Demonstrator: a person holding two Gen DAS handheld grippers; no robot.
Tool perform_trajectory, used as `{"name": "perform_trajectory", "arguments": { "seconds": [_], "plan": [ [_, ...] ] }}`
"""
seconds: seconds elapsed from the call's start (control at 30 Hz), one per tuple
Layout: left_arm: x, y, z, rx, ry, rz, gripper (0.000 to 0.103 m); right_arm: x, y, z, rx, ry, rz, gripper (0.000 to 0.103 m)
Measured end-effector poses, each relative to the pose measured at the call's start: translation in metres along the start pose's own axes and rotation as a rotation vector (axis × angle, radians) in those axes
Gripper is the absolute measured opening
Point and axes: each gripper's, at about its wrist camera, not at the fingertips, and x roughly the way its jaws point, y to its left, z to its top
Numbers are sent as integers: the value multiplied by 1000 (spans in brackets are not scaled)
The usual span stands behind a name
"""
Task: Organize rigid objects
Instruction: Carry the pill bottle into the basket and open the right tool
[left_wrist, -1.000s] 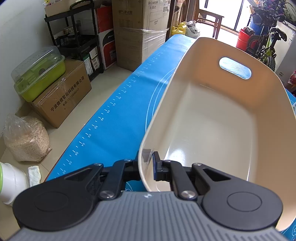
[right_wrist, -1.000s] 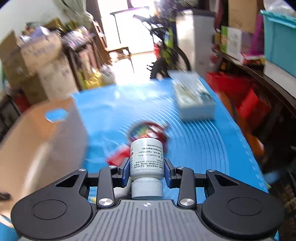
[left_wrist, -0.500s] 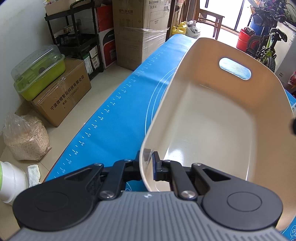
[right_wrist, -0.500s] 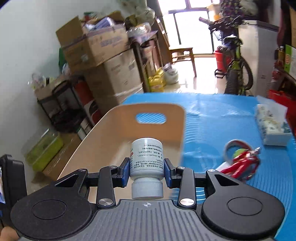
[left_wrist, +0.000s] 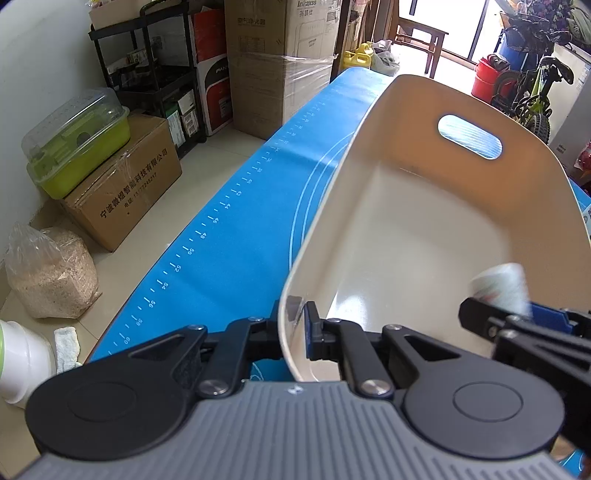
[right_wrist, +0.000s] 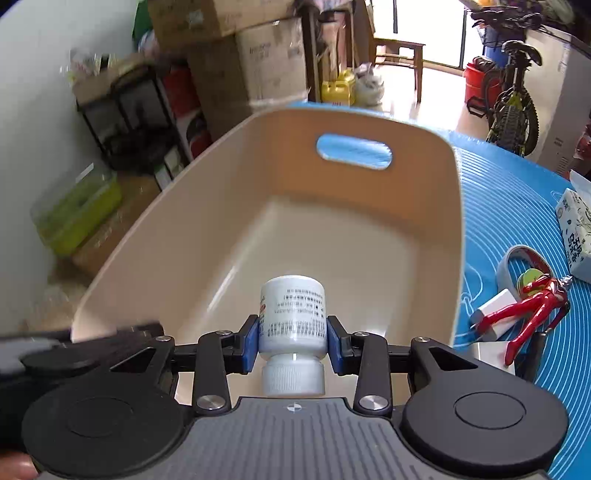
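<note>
From the left wrist view, the left gripper (left_wrist: 295, 328) is clamped on the near wall of the beige basket (left_wrist: 424, 236), one finger outside and one inside, steadying it on the blue mat (left_wrist: 236, 229). It comes in low and level from the near side. At the right edge the right gripper (left_wrist: 517, 317) pokes over the rim with the white bottle (left_wrist: 498, 284), blurred there. To my eye the left grip ought to hold firm so the basket doesn't skid when something lands.

From the right wrist view, the right gripper (right_wrist: 291, 343) pinches the white bottle (right_wrist: 293, 314) by its sides, cap toward the camera, base pointing into the empty basket (right_wrist: 332, 236). It sits above the near end, tilted slightly down. Better to lower it close to the floor before letting go; a round bottle will likely roll. On the mat to the right lie a red figure (right_wrist: 532, 310), a tape roll (right_wrist: 517, 262) and a tissue pack (right_wrist: 576, 232).
</note>
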Motion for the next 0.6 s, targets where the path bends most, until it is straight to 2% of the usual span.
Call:
{"name": "perform_trajectory", "arguments": {
  "seconds": [0.17,0.23,0.33,0.47,0.6],
  "plan": [
    [0,-1,0,4,-2,1,12,-18,-5,6,29,-35,53,60],
    [0,0,0,-5,3,-2,12,-32,-14,8,76,-55,60,69],
    [0,2,2,-9,7,-6,12,-61,-26,11,115,-123,84,75],
    [0,3,2,-11,7,-10,12,-97,-50,12,137,-234,21,79],
    [0,3,2,-15,10,-12,12,-116,-86,1,183,-289,-76,81]
  ]
}}
